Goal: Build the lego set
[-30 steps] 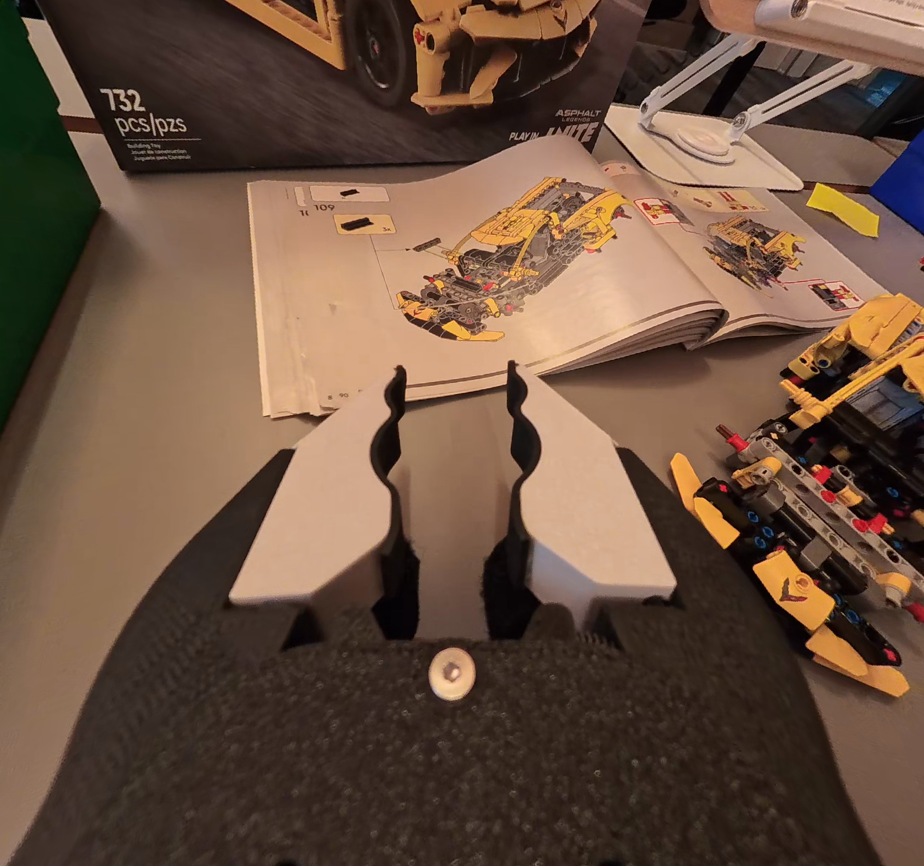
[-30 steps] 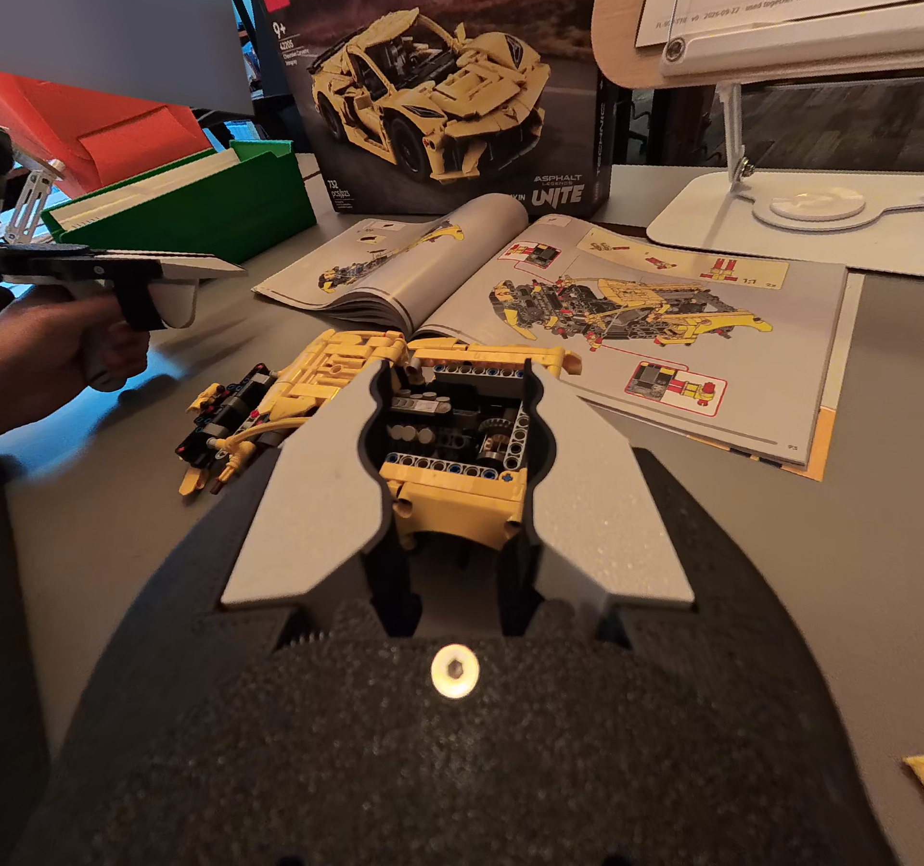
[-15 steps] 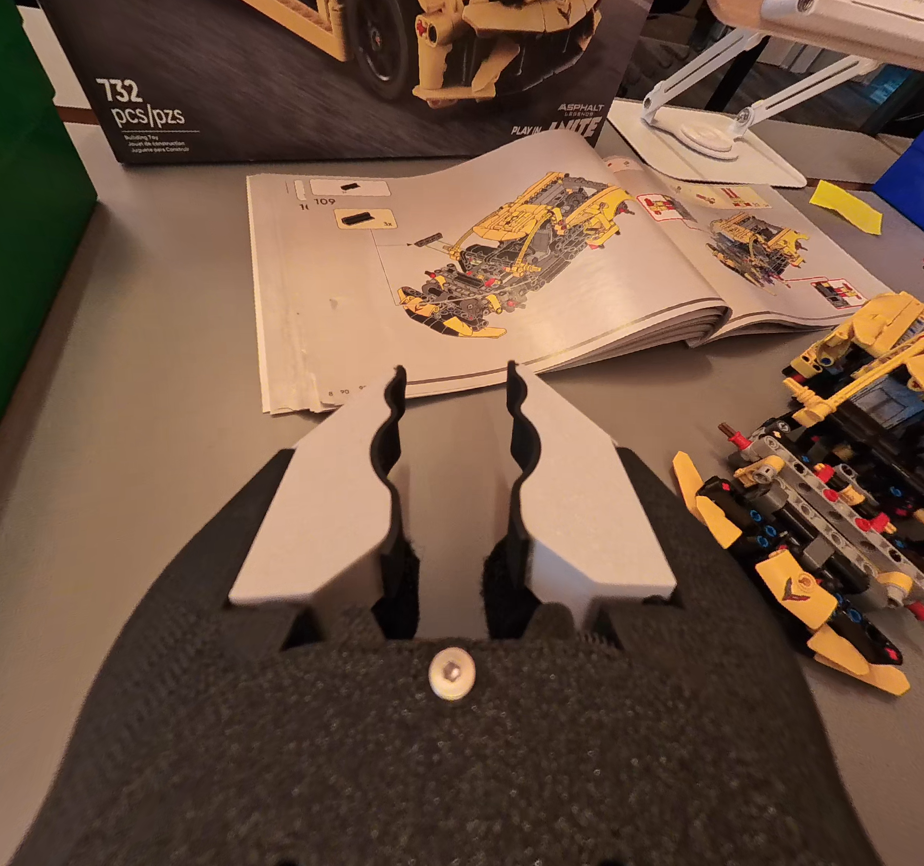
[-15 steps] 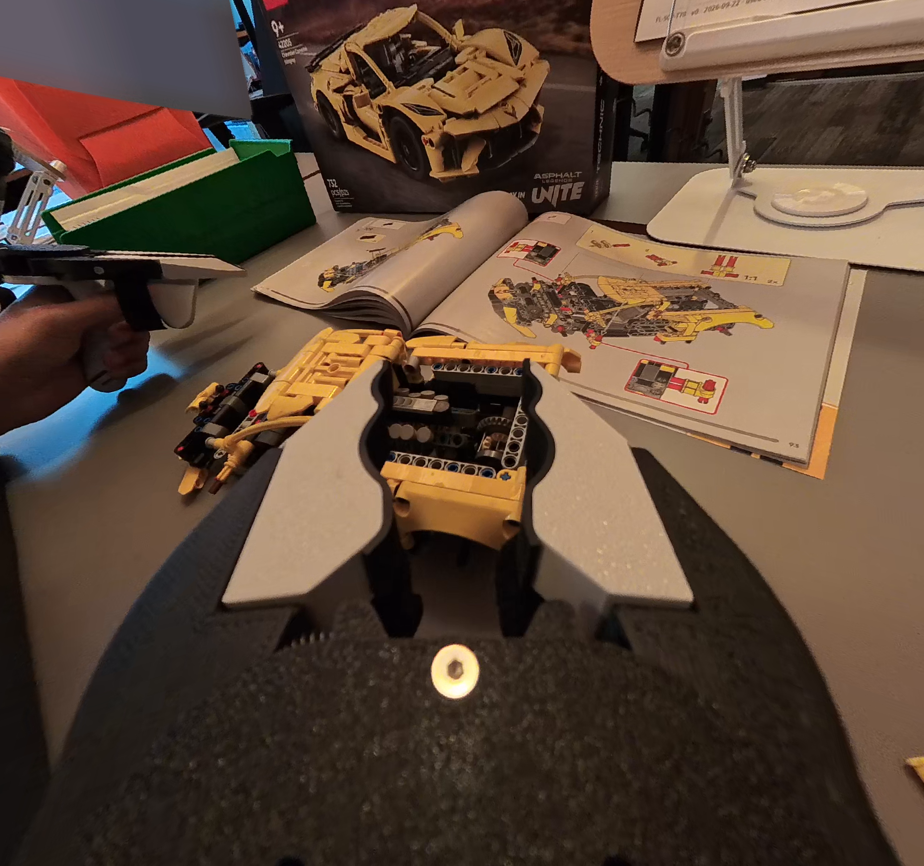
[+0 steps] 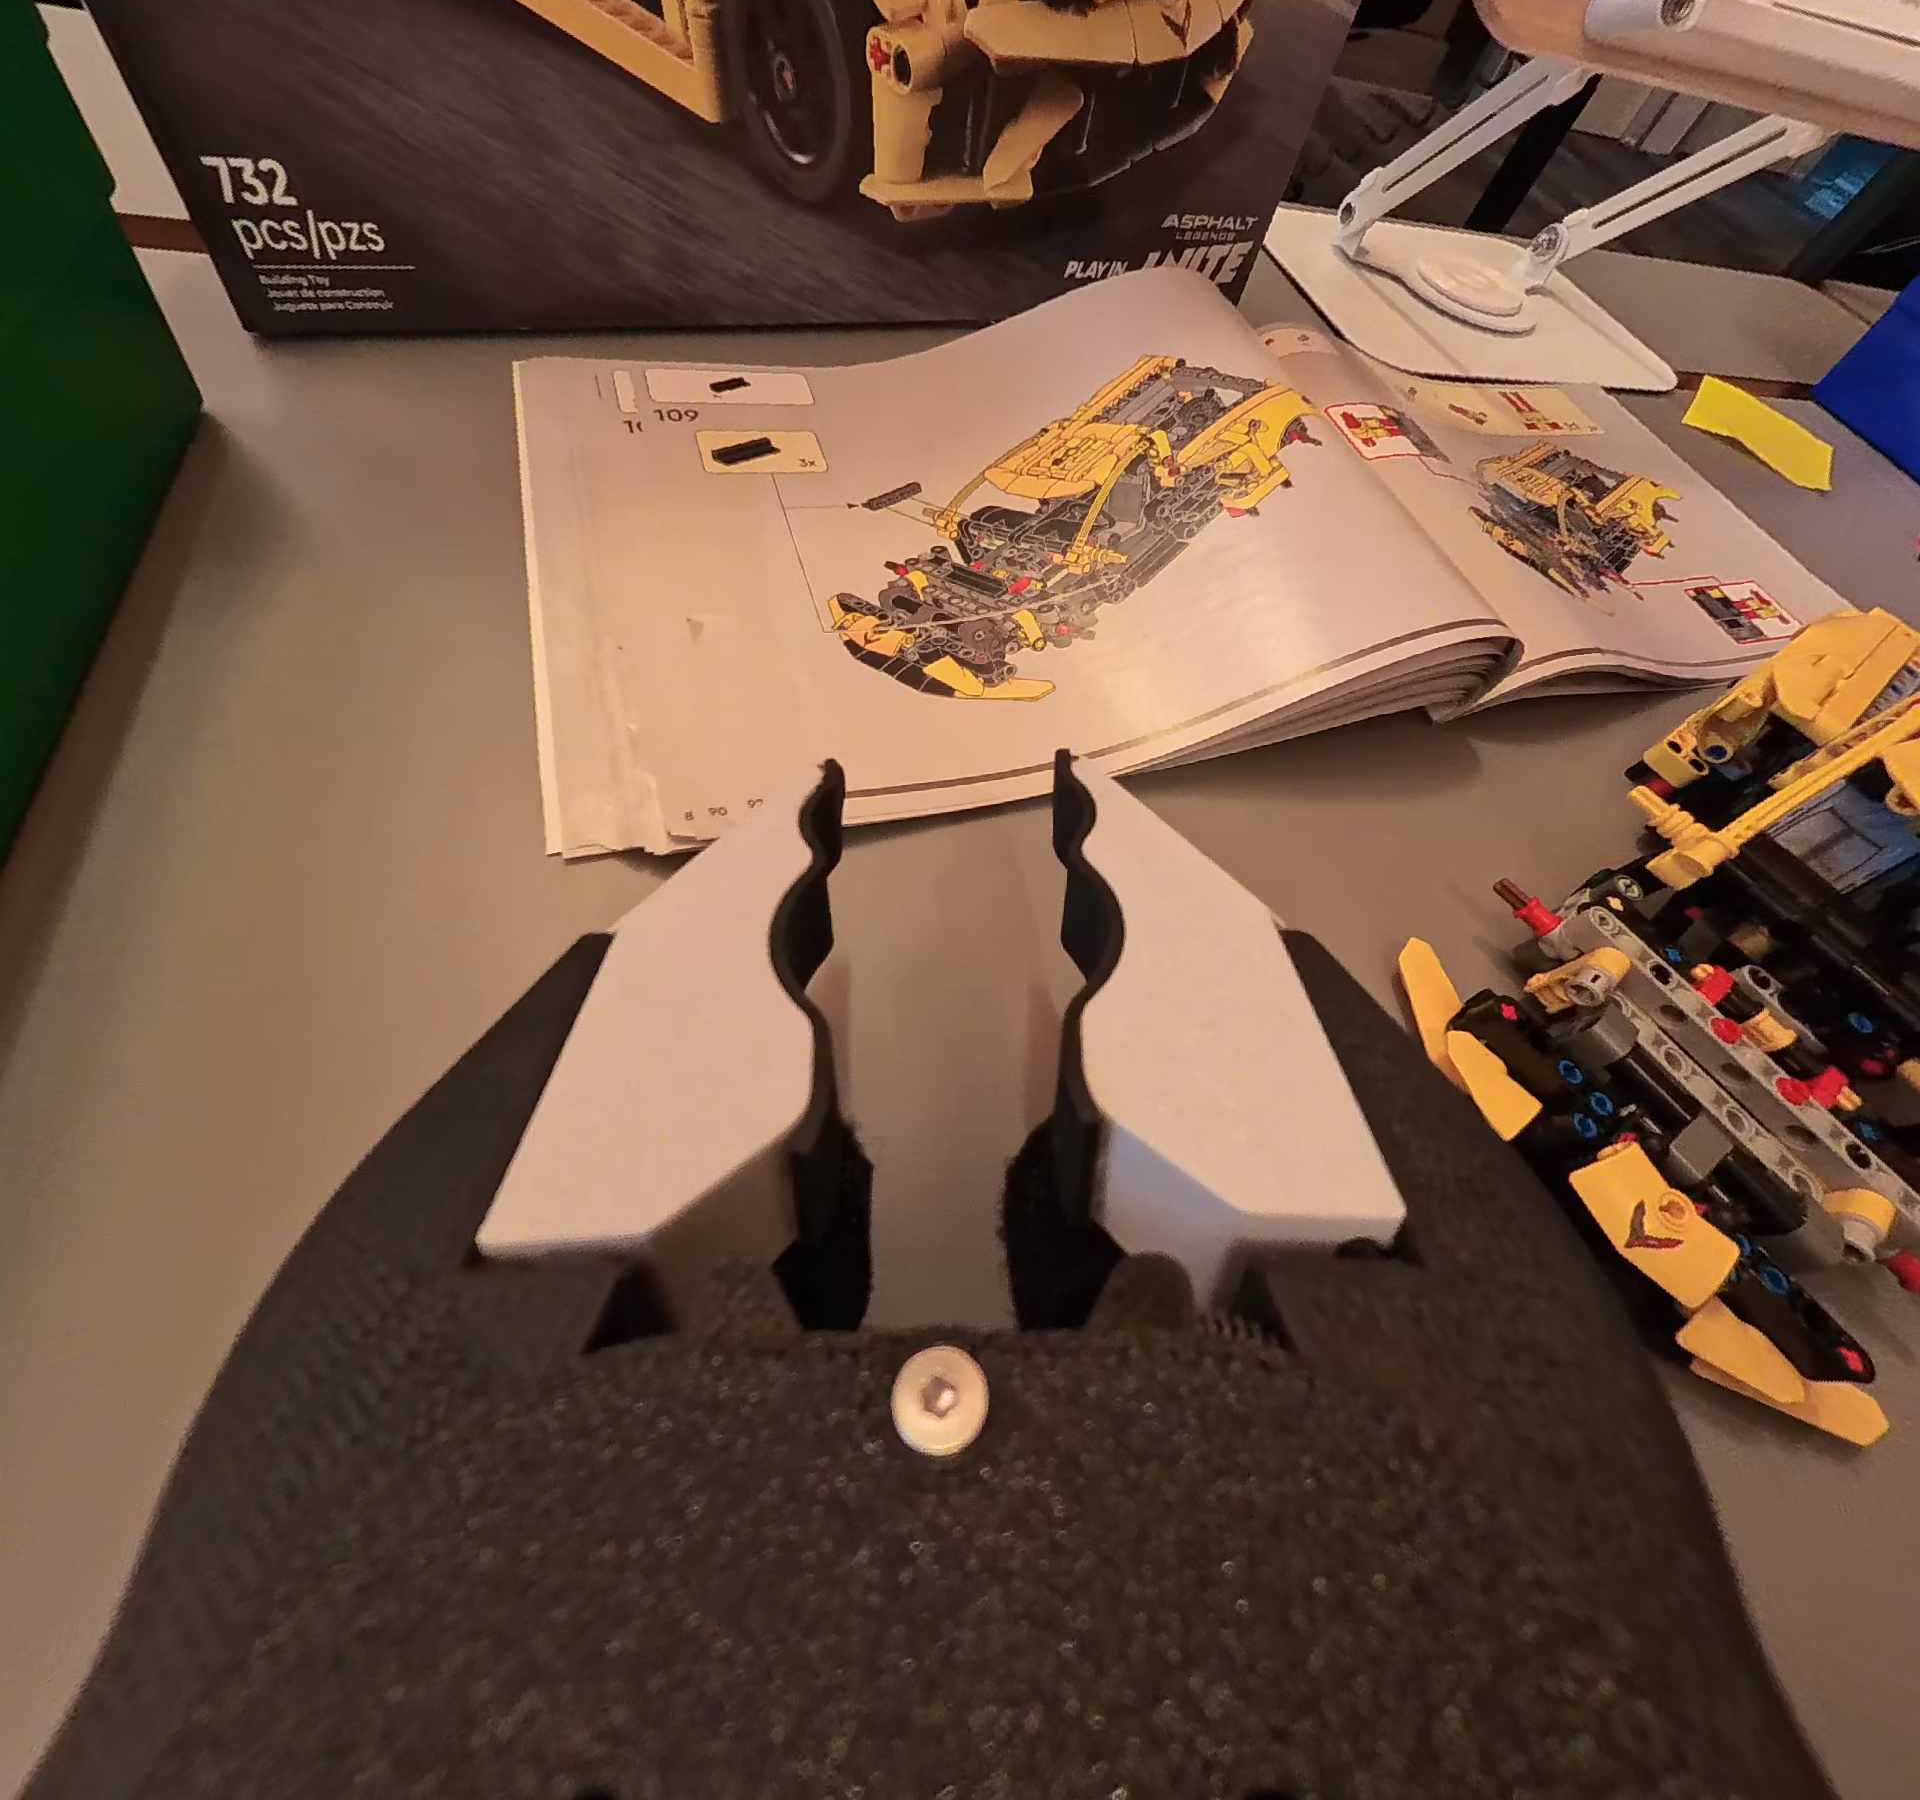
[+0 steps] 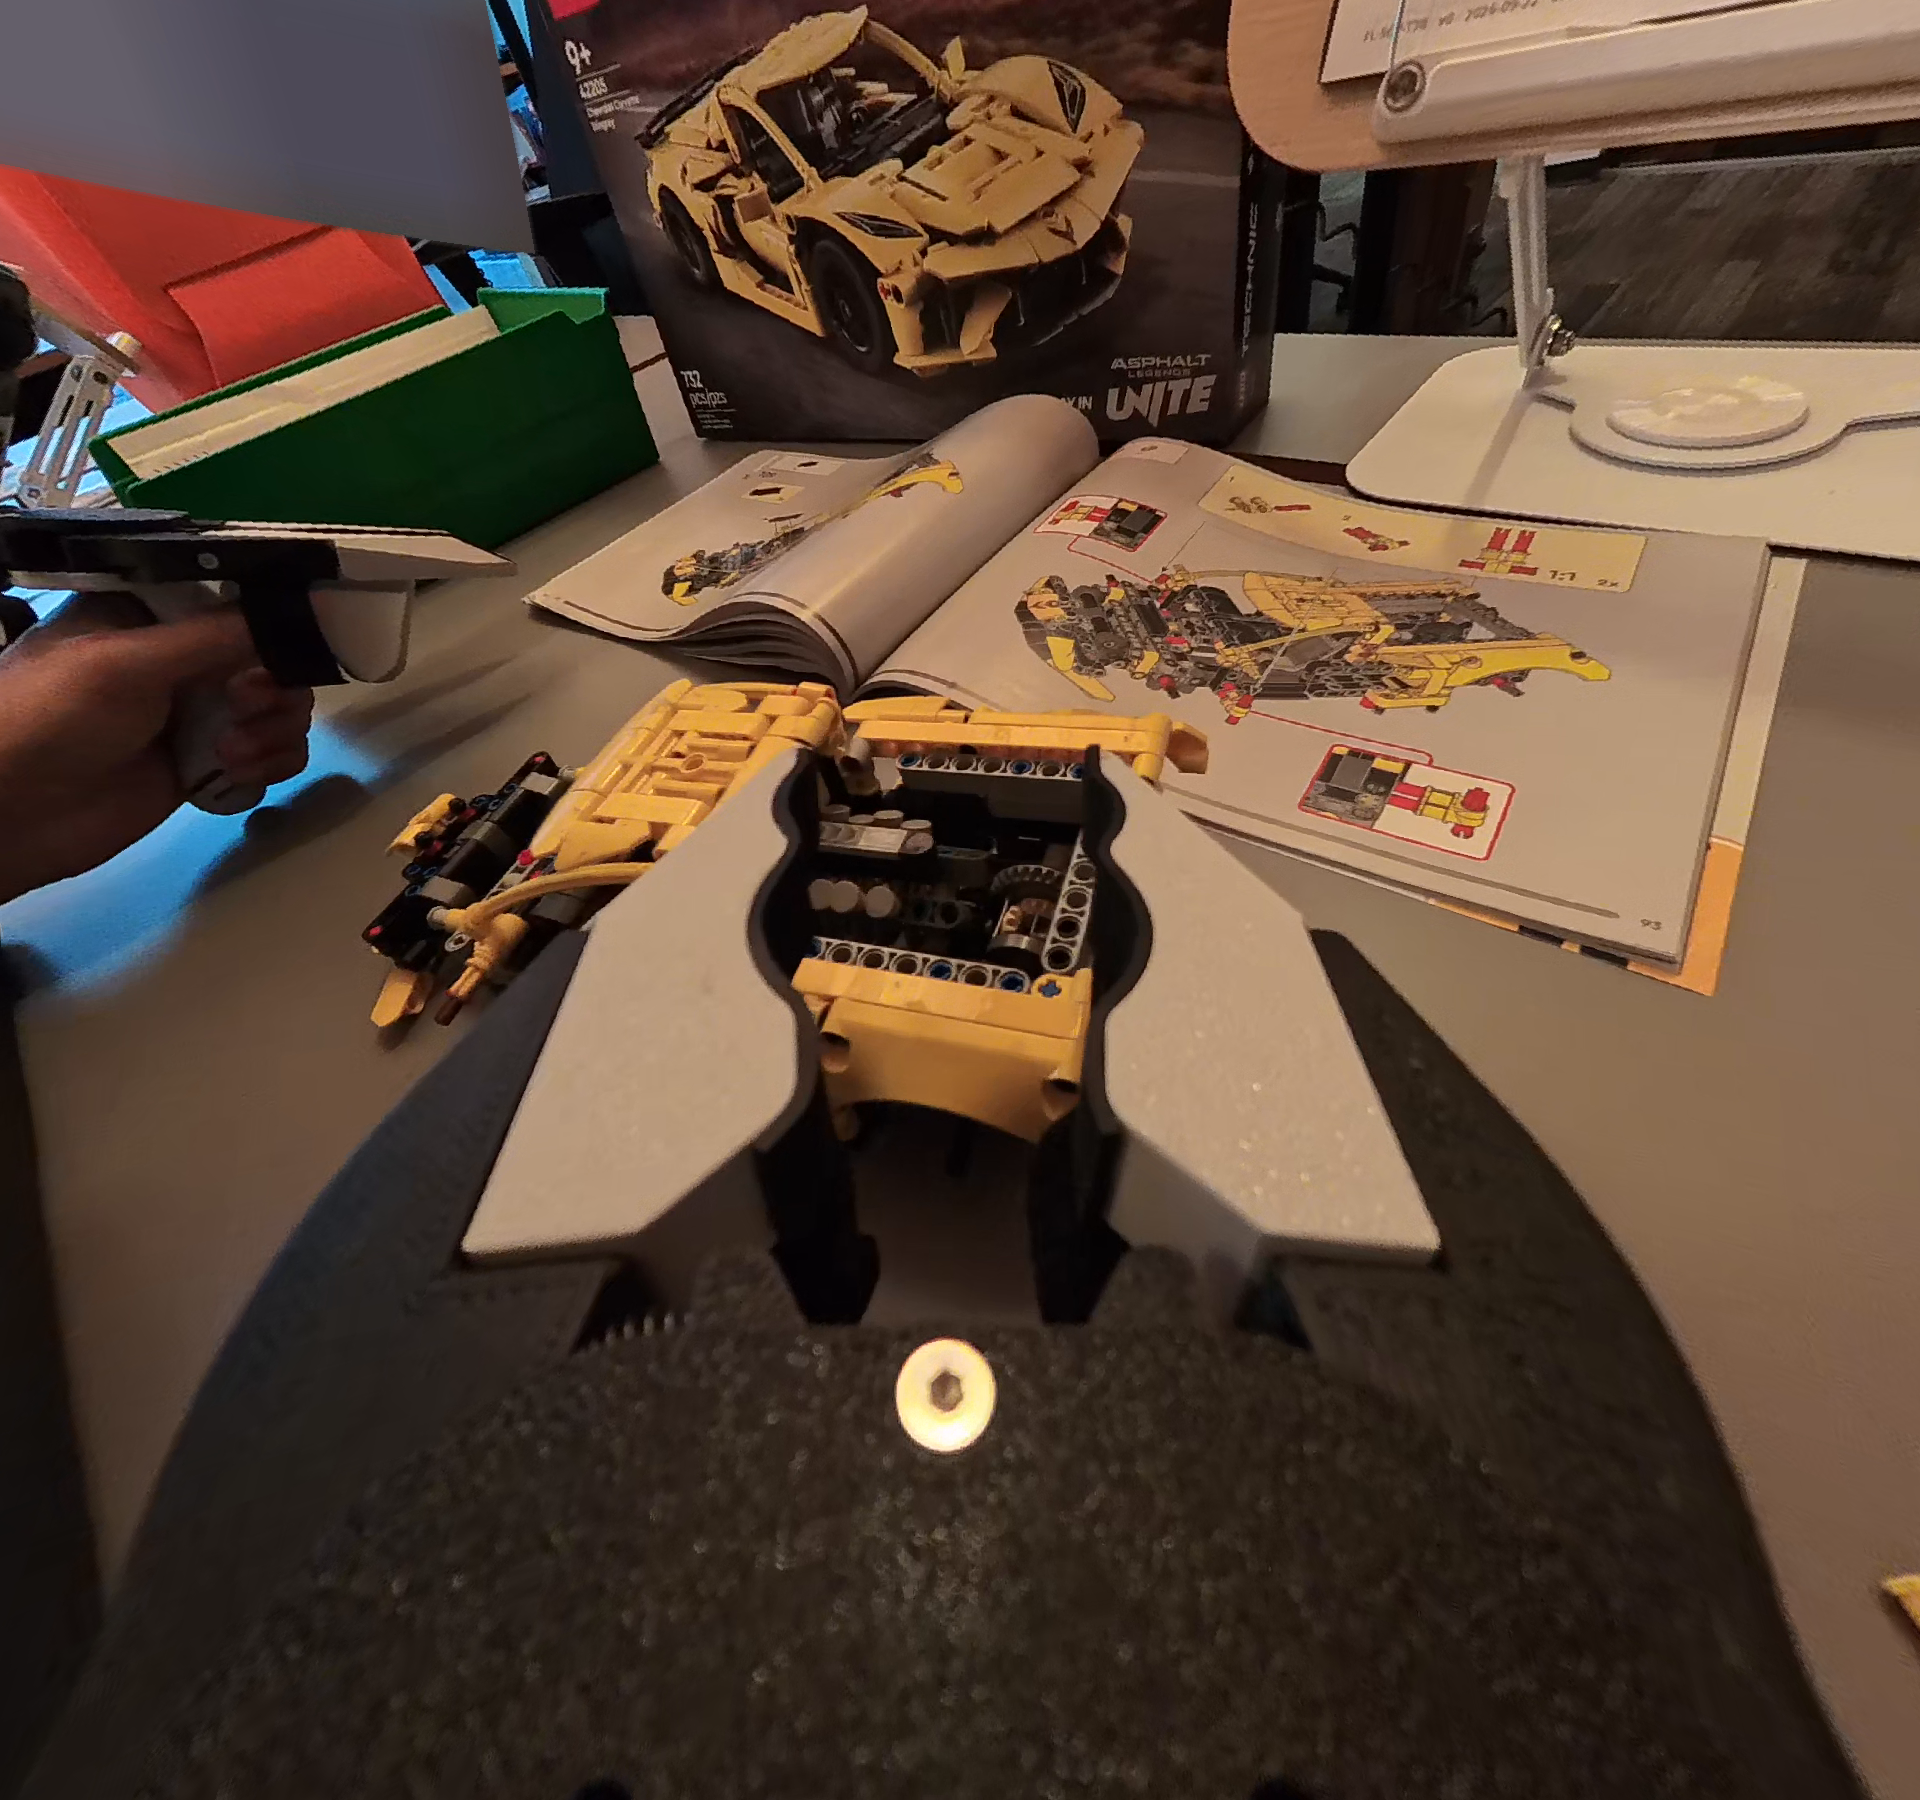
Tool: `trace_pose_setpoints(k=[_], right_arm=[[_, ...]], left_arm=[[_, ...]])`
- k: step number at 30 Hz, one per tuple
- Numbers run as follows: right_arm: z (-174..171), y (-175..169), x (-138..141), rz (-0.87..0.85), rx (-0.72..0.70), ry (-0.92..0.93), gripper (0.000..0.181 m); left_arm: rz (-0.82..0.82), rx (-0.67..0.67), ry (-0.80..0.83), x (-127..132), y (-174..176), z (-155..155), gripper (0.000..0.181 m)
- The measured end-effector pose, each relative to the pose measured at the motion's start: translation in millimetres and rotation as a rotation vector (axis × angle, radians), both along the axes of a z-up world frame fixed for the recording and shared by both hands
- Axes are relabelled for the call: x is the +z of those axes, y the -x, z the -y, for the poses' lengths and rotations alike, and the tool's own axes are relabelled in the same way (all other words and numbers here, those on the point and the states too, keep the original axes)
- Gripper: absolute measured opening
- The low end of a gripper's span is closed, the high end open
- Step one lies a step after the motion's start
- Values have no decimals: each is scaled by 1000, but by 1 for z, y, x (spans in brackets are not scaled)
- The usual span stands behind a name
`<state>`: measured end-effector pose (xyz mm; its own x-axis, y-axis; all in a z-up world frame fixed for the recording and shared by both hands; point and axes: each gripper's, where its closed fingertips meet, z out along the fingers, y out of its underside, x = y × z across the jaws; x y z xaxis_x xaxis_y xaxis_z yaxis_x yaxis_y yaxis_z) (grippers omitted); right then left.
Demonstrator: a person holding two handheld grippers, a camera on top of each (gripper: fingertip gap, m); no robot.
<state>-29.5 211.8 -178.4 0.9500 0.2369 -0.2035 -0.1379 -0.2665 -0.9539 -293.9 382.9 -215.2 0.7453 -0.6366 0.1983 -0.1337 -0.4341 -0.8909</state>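
Note:
A half-built yellow and black lego car (image 6: 945, 1033) lies on the grey table. My right gripper (image 6: 945, 774) has its two grey fingers on either side of the car's yellow rear block and is shut on it. The car's nose points left and shows at the right edge of the left wrist view (image 5: 1714, 1075). My left gripper (image 5: 940, 784) is open and empty, just above the table in front of the open instruction booklet (image 5: 1039, 555). In the right wrist view it is at the far left (image 6: 457, 561), held by a hand (image 6: 104, 742).
The set's box (image 6: 883, 161) stands behind the booklet (image 6: 1351, 690). A green bin (image 6: 395, 420) and a red bin (image 6: 208, 275) are at the left. A white stand base (image 6: 1662, 441) is at the back right, with a yellow slip (image 5: 1756, 441) near it.
Almost nothing. Both views drift slightly. The right gripper stays around the car's rear and the left gripper stays open.

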Motion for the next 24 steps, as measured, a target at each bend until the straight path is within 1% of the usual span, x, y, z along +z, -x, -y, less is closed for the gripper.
trace_pose_setpoints(k=[7,11,16,18,19,20,21,22,24], right_arm=[[3,10,11,55,22,-34,49],[6,18,13,118,39,-45,50],[13,34,14,184,122,-24,52],[26,50,8,176,253,53,49],[37,58,-3,179,339,152,52],[54,67,-16,209,452,255,50],[71,71,-26,247,534,340,53],[84,70,-34,282,571,399,57],[100,62,-45,384,581,426,55]], left_arm=[[-6,1,-10,2,0,1,40],[-1,-22,-20,7,-6,6,39],[-32,-75,-66,12,-20,17,37],[-54,-90,-88,13,-24,21,37],[-64,-96,-96,13,-26,23,37],[-71,-102,-106,14,-27,25,37],[-77,-106,-115,14,-28,26,37],[-81,-110,-122,14,-29,28,37],[-85,-120,-130,15,-30,30,37]])
